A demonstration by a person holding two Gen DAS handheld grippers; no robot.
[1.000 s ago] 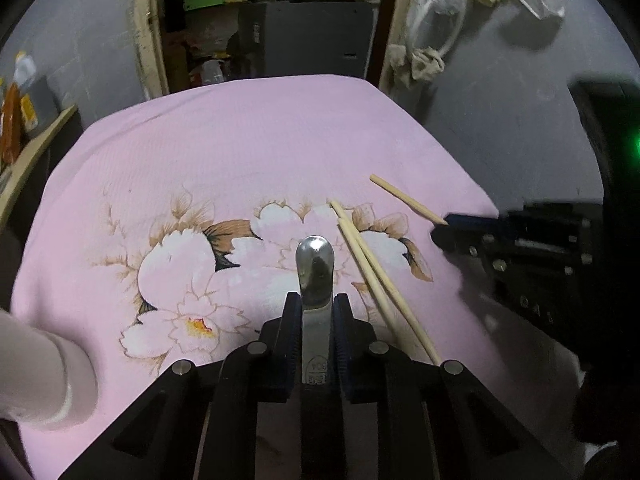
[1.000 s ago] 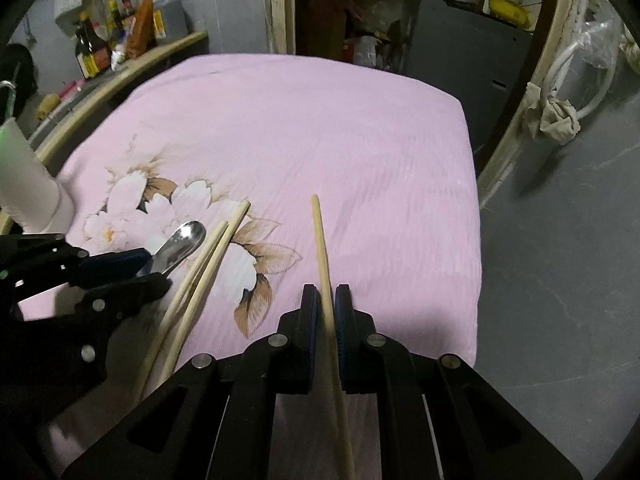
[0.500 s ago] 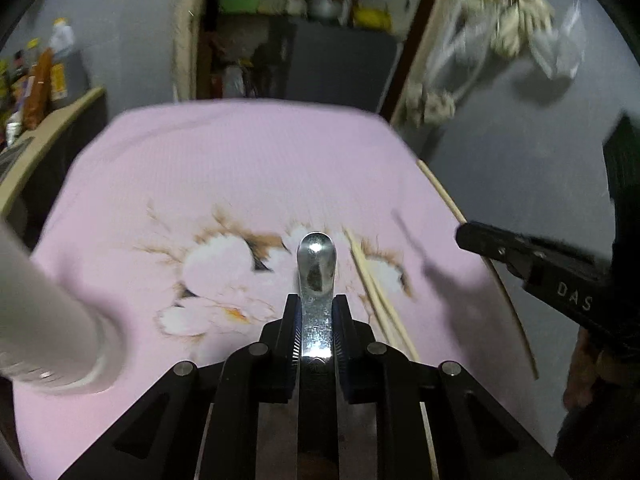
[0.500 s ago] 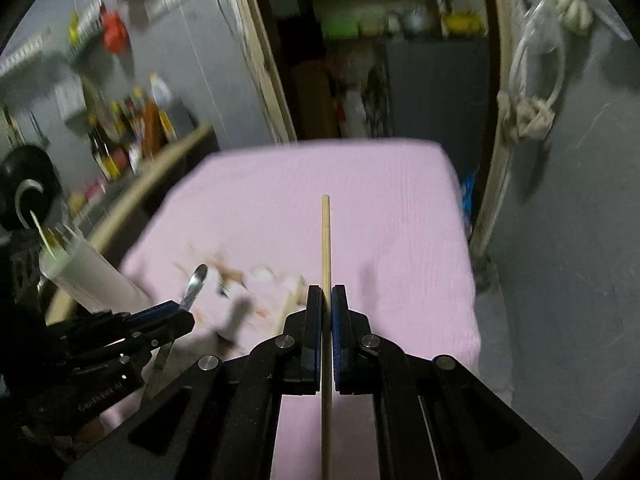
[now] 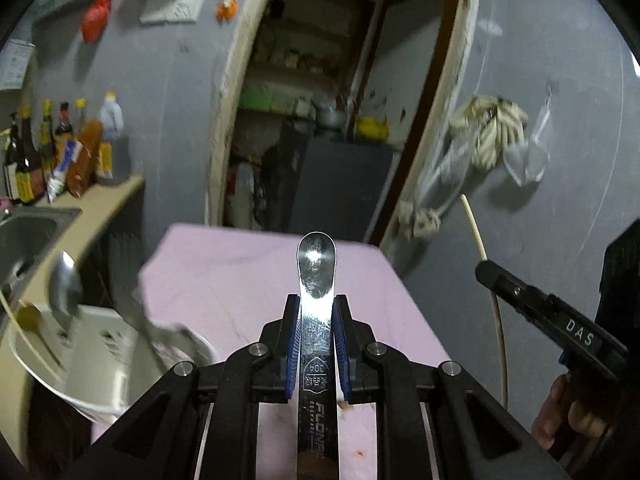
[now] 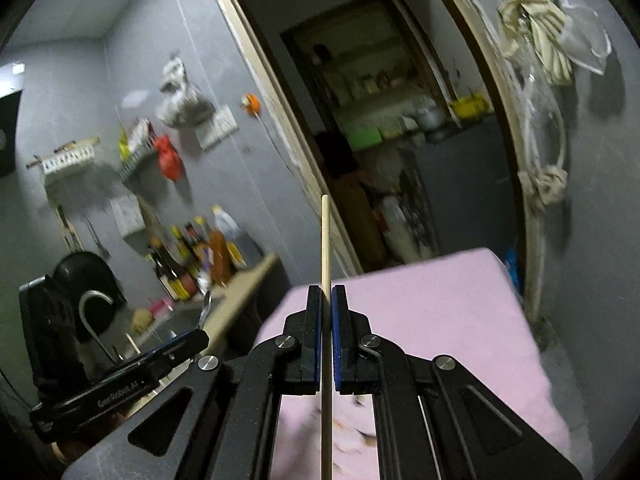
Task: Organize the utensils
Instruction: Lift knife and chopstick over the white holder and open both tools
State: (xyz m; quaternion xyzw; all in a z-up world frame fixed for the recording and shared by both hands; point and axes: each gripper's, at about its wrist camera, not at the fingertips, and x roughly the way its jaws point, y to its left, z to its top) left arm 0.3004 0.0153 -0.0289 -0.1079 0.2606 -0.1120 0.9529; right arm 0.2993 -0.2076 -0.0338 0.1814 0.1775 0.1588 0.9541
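My left gripper [image 5: 316,304] is shut on a steel spoon [image 5: 317,268], whose bowl sticks out ahead above the pink cloth [image 5: 224,276]. My right gripper [image 6: 327,296] is shut on a wooden chopstick [image 6: 325,240] that points up and forward. In the left wrist view the right gripper [image 5: 486,270] shows at the right with the chopstick [image 5: 478,228] through it. In the right wrist view the left gripper [image 6: 200,338] shows at lower left with the spoon tip [image 6: 205,308]. A white holder [image 5: 108,344] at lower left carries a blurred spoon [image 5: 66,292].
A counter [image 5: 92,200] with a sink [image 5: 24,232] and several sauce bottles [image 5: 60,152] runs along the left. A doorway [image 5: 320,120] with a dark cabinet lies beyond the table. Rags and bags [image 5: 488,132] hang on the grey wall at right.
Both grippers have risen from the cloth and tilted up, carrying the spoon and the chopstick. The chopsticks on the cloth have dropped out of view. The white holder now shows its rim.
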